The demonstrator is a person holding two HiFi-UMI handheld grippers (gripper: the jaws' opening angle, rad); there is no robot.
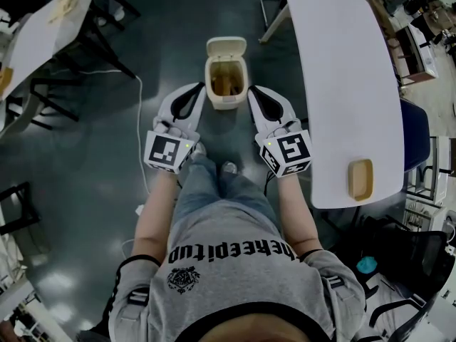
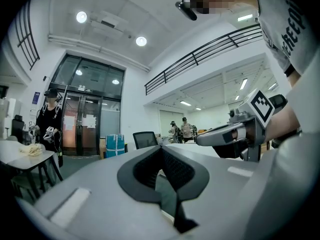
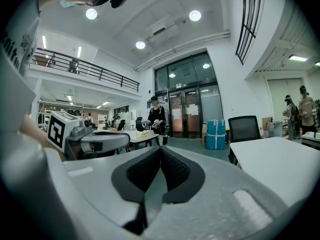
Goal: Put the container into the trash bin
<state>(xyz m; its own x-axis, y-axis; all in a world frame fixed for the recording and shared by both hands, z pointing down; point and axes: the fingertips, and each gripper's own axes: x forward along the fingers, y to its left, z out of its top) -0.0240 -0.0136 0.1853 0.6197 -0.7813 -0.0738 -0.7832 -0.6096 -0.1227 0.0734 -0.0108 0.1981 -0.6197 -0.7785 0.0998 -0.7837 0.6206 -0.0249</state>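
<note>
Both jaws clenched, empty: left gripper (image 1: 198, 88), right gripper (image 1: 254, 90), flanking the open trash bin (image 1: 226, 102) on the floor. Tan container (image 1: 360, 179) sits on the desk (image 1: 342, 70), near-right edge.

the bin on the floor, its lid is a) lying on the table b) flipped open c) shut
b: the lid stands tipped back behind the bin, and the head view looks straight down into the bin's open top.
</note>
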